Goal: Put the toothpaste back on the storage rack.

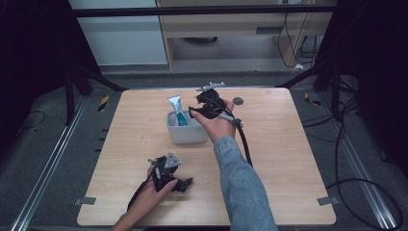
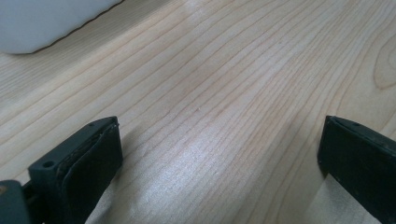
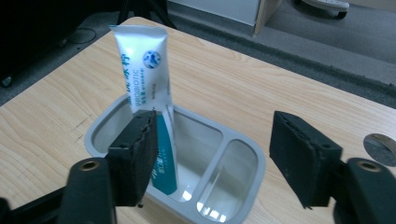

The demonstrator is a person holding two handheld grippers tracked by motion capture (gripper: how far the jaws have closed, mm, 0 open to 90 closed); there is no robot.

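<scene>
A white and teal toothpaste tube (image 1: 176,107) stands upright in a white two-part holder (image 1: 186,132) at the middle of the wooden table. In the right gripper view the tube (image 3: 142,70) rests in the holder's (image 3: 243,186) larger compartment, and the narrow compartment beside it holds nothing. My right gripper (image 1: 195,111) hovers just over the holder, its jaws open. One jaw is beside the tube's lower part without pressing on it (image 3: 212,144). My left gripper (image 1: 186,183) lies low near the table's front edge, open on bare wood (image 2: 219,149).
A small grey round disc (image 1: 237,101) lies on the table behind the right hand. The right gripper's black cable (image 1: 245,144) trails across the table towards the front. The holder's white corner (image 2: 42,23) shows ahead of the left gripper. Dark frame legs stand beyond the table's far corners.
</scene>
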